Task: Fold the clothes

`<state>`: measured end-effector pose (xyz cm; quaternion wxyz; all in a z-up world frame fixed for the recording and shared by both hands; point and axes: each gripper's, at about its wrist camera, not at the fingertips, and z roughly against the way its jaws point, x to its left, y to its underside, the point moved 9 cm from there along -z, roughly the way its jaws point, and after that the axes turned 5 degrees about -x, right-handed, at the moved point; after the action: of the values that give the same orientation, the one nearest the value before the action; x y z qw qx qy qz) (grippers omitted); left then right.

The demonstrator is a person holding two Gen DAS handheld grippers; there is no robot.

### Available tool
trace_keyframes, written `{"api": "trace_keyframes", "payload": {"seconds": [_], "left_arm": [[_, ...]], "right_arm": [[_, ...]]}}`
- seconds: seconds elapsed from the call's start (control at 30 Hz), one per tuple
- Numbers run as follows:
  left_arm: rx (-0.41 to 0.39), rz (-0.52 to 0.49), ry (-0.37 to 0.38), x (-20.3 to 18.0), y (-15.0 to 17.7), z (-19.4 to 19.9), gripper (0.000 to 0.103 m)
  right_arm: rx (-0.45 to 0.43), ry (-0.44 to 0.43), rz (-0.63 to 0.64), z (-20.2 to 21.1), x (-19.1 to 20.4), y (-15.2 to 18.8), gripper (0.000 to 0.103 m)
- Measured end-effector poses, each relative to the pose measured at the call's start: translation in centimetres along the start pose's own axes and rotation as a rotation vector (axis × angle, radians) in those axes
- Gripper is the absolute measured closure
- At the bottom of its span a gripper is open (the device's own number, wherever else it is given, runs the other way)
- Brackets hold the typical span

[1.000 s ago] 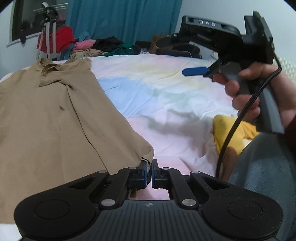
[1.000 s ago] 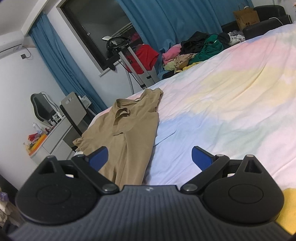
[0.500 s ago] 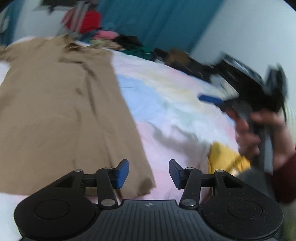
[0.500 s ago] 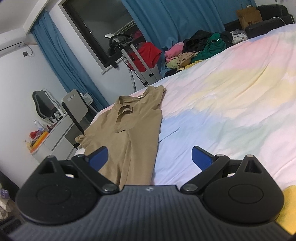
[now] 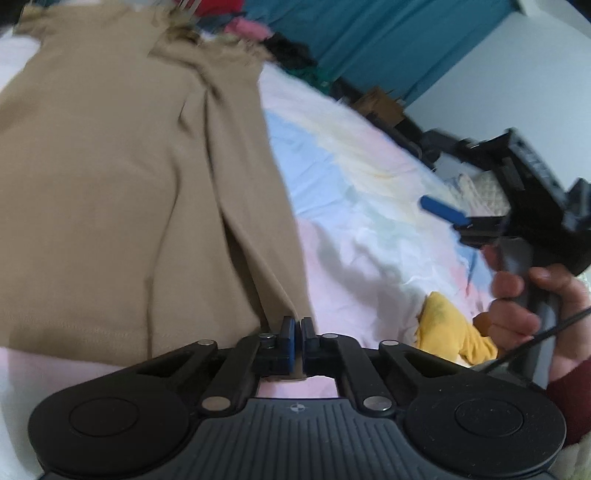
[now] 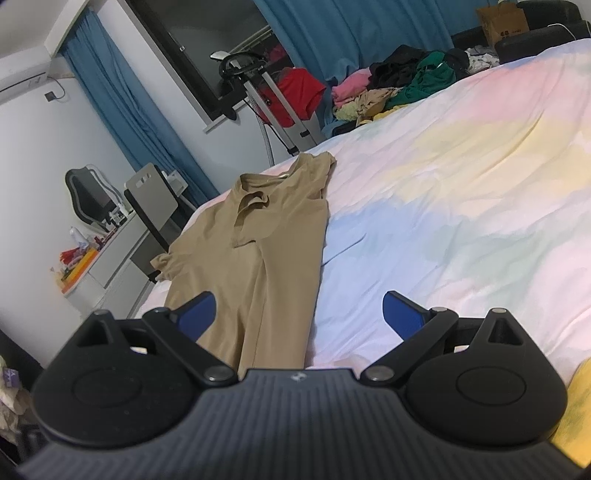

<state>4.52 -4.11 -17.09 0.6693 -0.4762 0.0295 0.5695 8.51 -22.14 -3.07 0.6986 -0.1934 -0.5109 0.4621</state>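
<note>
Item, tan shirt [image 6: 266, 243]: we record it lying flat on the left part of the bed [image 6: 461, 177], collar at the far end, hem at the near edge, a lengthwise fold along its right side. Item, left gripper [image 5: 297, 330]: we note its blue-padded fingers drawn nearly together at the shirt's near right hem corner; whether cloth is caught between them we cannot tell, the view being blurred. Item, right gripper [image 6: 299, 314]: fingers spread wide and holding nothing, raised above the bed to the right of the shirt, gripped by a hand [image 5: 524, 306] with a dark red sleeve [image 5: 570, 398]. Item, yellow garment [image 5: 450, 332]: bunched at the near right edge of the bed. Item, heap of clothes [image 6: 402, 85]: at the far end, before blue curtains [image 6: 354, 33]. Item, desk and chair [image 6: 155, 206]: left of the bed.
</note>
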Motion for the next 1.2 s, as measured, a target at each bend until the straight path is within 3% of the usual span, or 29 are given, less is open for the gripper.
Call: {"api": "trace_keyframes", "payload": {"seconds": [0.27, 0.37, 0.47, 0.57, 0.63, 0.73, 0.8, 0.83, 0.9, 0.97, 1.03, 1.13, 1.2], "left_arm": [[-0.115, -0.036, 0.037, -1.5, -2.3, 4.1, 0.102], [-0.102, -0.018, -0.054, 0.6, -2.3, 4.9, 0.102], [-0.012, 0.006, -0.173, 3.3, -1.0, 3.6, 0.102], [0.042, -0.031, -0.279, 4.7, -0.1, 2.4, 0.101], [0.03, -0.067, -0.264, 4.1, -0.4, 2.5, 0.1], [-0.038, -0.147, -0.276, 2.9, -1.2, 3.5, 0.082], [-0.083, -0.195, -0.292, 2.0, -1.7, 4.2, 0.058], [-0.112, -0.209, -0.294, 1.6, -2.2, 4.7, 0.053], [-0.166, -0.232, -0.298, 0.5, -3.5, 5.3, 0.032], [-0.216, -0.262, -0.307, -0.9, -5.1, 5.7, 0.02], [-0.269, -0.326, -0.321, -2.4, -6.6, 6.0, 0.018], [-0.328, -0.395, -0.339, -4.3, -8.7, 6.5, 0.001], [-0.351, -0.42, -0.346, -5.3, -10.0, 6.4, 0.0]], "right_arm": [[0.007, -0.003, 0.011, 0.1, 0.1, 0.2, 0.005], [0.013, -0.003, 0.002, -0.1, 0.0, 0.3, 0.005], [0.018, -0.009, 0.001, -0.2, 0.2, 0.4, 0.005], [0.014, -0.011, 0.018, -0.1, 0.5, 0.4, 0.005], [0.005, -0.009, 0.035, 0.0, 0.7, 0.4, 0.005], [-0.022, -0.003, 0.071, 0.4, 1.2, 0.2, 0.005], [-0.049, -0.006, 0.096, 0.7, 1.7, -0.1, 0.005], [-0.065, -0.009, 0.111, 0.9, 2.0, -0.2, 0.005], [-0.098, -0.013, 0.145, 1.3, 2.7, -0.4, 0.005], [-0.129, -0.015, 0.178, 1.6, 3.3, -0.7, 0.005], [-0.153, -0.016, 0.197, 1.8, 3.8, -0.9, 0.005], [-0.176, -0.027, 0.22, 1.9, 4.3, -1.0, 0.005], [-0.199, -0.028, 0.219, 2.1, 4.5, -1.1, 0.005]]}}
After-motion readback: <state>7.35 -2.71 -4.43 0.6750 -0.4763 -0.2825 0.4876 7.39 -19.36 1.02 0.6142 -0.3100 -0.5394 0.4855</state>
